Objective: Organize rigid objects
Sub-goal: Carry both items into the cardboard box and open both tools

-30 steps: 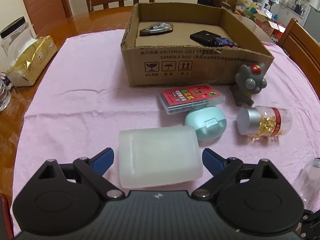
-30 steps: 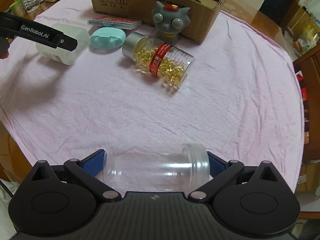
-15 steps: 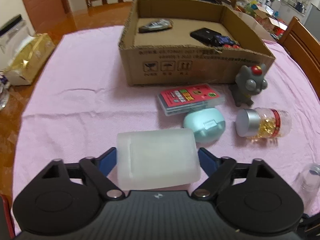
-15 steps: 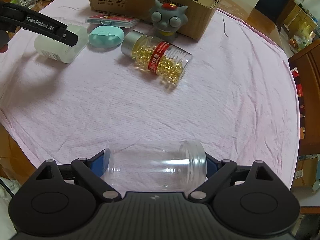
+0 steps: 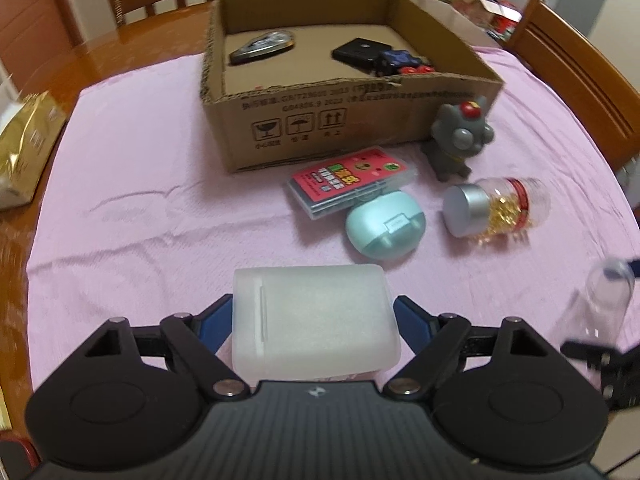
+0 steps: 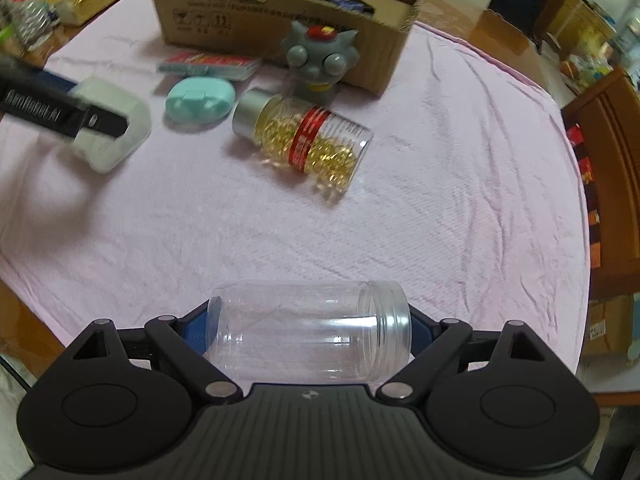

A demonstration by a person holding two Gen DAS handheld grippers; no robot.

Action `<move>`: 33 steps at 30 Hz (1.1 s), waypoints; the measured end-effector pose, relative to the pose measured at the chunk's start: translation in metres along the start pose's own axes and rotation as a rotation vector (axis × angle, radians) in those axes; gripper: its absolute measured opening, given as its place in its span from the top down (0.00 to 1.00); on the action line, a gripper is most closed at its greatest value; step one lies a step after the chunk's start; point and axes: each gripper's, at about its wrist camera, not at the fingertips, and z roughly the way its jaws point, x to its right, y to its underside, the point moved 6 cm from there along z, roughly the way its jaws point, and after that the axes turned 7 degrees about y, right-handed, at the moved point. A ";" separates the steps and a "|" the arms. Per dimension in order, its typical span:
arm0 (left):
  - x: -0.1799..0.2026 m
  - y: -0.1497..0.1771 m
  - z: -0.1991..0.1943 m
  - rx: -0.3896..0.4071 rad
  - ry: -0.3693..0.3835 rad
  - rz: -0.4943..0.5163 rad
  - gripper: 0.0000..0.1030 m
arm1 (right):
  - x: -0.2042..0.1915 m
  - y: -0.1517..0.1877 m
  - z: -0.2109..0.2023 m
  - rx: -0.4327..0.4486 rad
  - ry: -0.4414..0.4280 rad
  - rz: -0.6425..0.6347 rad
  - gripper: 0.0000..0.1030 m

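A round wooden tabletop carries a pale pink cloth with a fine ribbed weave and soft creases. At its far side sits a shallow corrugated cardboard box, open-topped, with printed handling symbols on its front wall; inside lie a silver-and-black oval item, a flat black case and small dark pieces that are too blurred to name.

The left claw has just been closing and now presses its blue pads against the sides of a frosted, translucent plastic box, a rounded rectangle held near the cloth's near edge. The right claw has likewise been closing; its pads pinch a clear cylindrical plastic jar end to end, lying crosswise, threaded mouth to the right.

Just in front of the cardboard box stands a grey rubbery bug-eyed figure. Beside it lies a clear bottle of golden capsules, on its side, with a red band and silver cap. Nearby rest a smooth mint-green oval case and a flat clear case with a red card, touching each other.
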 end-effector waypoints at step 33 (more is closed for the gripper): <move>-0.007 -0.188 -0.010 0.184 -0.063 0.067 0.19 | 0.018 -0.149 -0.056 0.355 -0.089 -0.113 0.10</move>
